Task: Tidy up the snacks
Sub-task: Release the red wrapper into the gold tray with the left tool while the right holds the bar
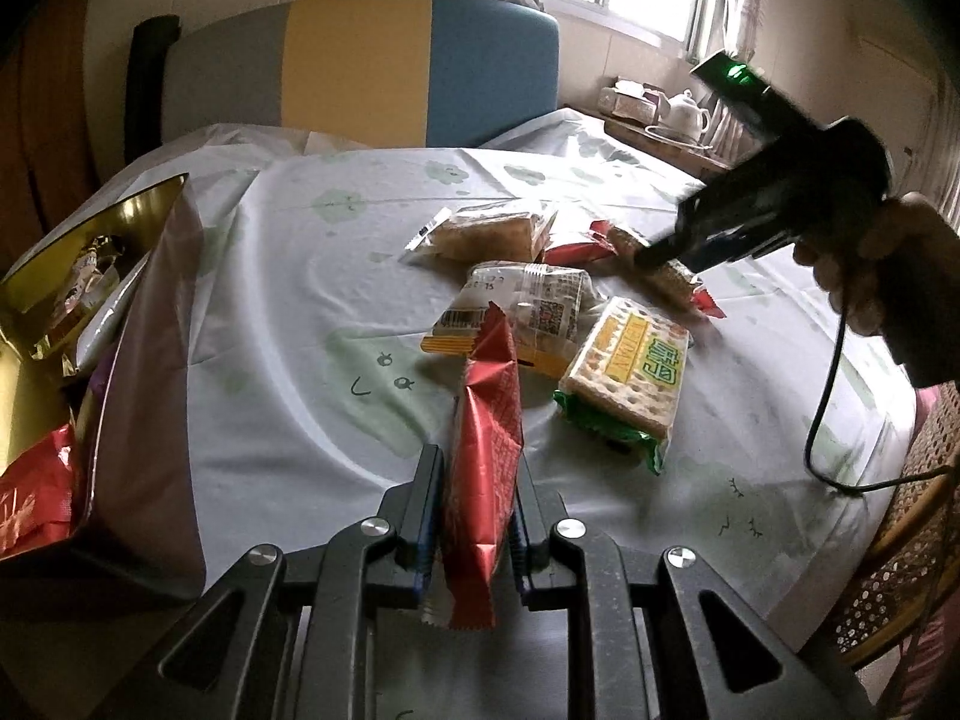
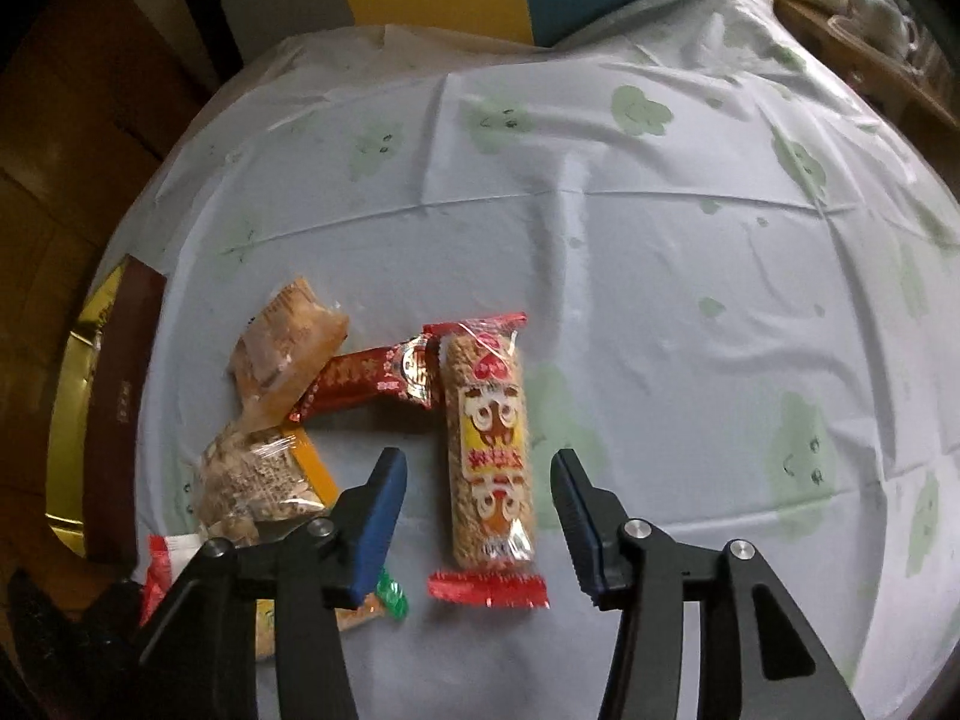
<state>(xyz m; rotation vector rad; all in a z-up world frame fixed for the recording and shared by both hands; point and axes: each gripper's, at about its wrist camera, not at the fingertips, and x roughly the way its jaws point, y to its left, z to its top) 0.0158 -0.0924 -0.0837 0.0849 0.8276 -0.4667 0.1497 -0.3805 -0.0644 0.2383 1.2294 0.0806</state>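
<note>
the left gripper [image 1: 477, 474] is closed on one red foil snack packet [image 1: 486, 450], which stands almost upright between its two fingers, above the pale tablecloth [image 1: 288, 312]. the right gripper [image 2: 477, 483] is open wide, and its two blue-padded fingers [image 2: 381, 507] stand on each side of one long grain bar [image 2: 489, 450] in a clear wrapper with red ends; the pads do not touch it, and the bar lies flat on the cloth. counting the loose snacks on the cloth, i see five: the grain bar, one dark red foil bar [image 2: 372, 378] just beyond the left finger and touching the top of the grain bar, one clear pack of brown cake [image 2: 288, 354] further left, one clear pack with an orange card [image 2: 264, 489] close beside the left finger, and one green cracker pack [image 1: 624, 384] partly hidden under the same finger in the right wrist view. to the left of the left gripper stands one open box with a gold inside [image 1: 54, 312], and some packets lie in it already. behind the table is one chair [image 1: 360, 66] with grey, yellow and blue back, and one white teapot [image 1: 687, 111] is far to the right. the cable [image 1: 825, 396] of the right gripper hangs down over the cloth.
</note>
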